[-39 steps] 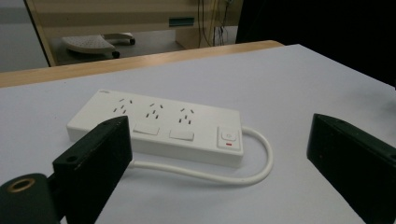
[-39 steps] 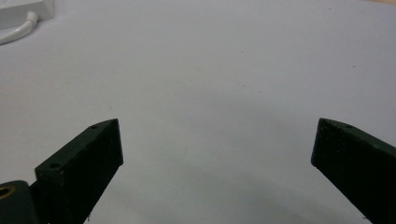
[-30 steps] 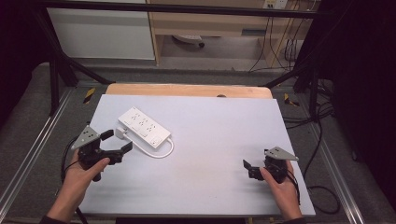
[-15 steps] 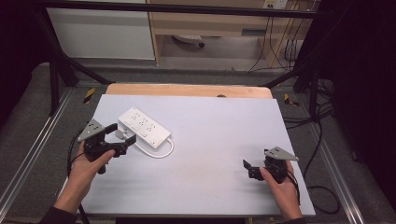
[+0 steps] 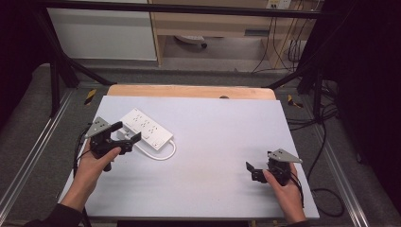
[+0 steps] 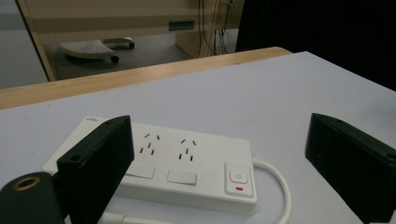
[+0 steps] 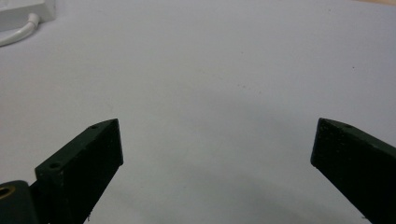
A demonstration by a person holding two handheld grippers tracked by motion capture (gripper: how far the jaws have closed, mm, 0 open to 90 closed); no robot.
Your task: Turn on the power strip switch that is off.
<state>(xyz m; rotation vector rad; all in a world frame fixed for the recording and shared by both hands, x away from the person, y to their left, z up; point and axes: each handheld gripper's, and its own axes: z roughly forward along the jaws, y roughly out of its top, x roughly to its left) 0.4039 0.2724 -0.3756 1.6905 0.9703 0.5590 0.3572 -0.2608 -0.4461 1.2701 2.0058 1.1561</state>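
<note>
A white power strip (image 5: 146, 127) with several sockets and a white cable (image 5: 161, 154) lies on the left part of the table. My left gripper (image 5: 126, 133) is open at the strip's near end. In the left gripper view the power strip (image 6: 187, 161) lies just ahead between the wide-apart jaws of the left gripper (image 6: 218, 140); the left jaw hides its left end. A power button (image 6: 238, 178) shows at its right end. My right gripper (image 5: 252, 172) rests open at the near right, holding nothing, with bare table between the jaws of the right gripper (image 7: 215, 133).
A pale sheet covers the table (image 5: 227, 127), with a wooden edge (image 5: 189, 91) at the back. The strip's corner (image 7: 25, 10) and its cable (image 7: 16, 36) show far off in the right gripper view. Floor cables (image 5: 326, 137) lie right of the table.
My left gripper has moved forward and to the right, from beside the power strip up to its near end. The right gripper has stayed where it was.
</note>
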